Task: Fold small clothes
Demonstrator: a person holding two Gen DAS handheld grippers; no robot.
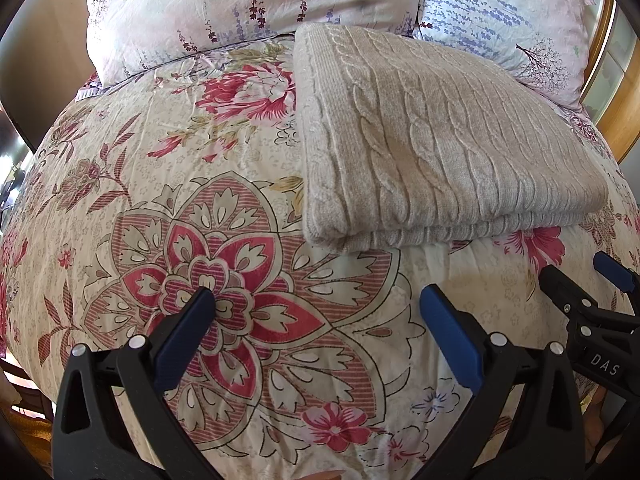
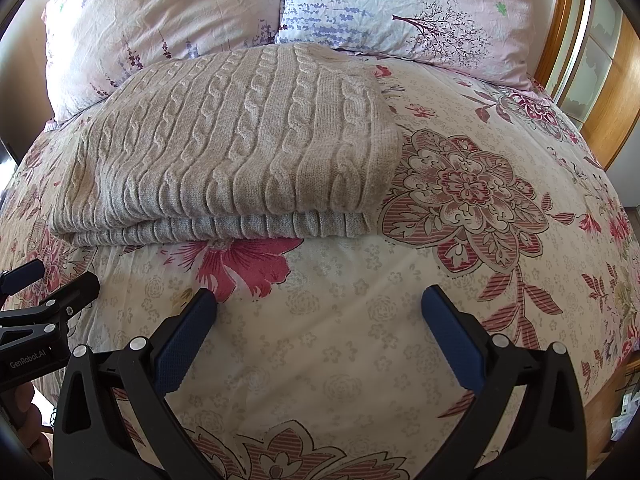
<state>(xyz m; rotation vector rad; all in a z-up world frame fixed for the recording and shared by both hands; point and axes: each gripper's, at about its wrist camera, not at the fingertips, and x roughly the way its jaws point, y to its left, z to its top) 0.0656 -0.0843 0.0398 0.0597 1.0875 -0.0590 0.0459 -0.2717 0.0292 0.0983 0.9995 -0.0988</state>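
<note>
Folded cable-knit sweater (image 1: 440,136) rests on a floral bedspread (image 1: 240,240), just below two pillows (image 1: 240,4), as both claws hang released and empty.

The left claw (image 1: 316,300) and right claw (image 2: 320,298) sit side by side, near the sweater's doubled front edge but apart from it, gripping nothing. The garment looks already folded into a compact rectangle, so the folding step appears finished or nearly so; any next move would likely call for tidying the slightly uneven lower layer, or another halving.
</note>
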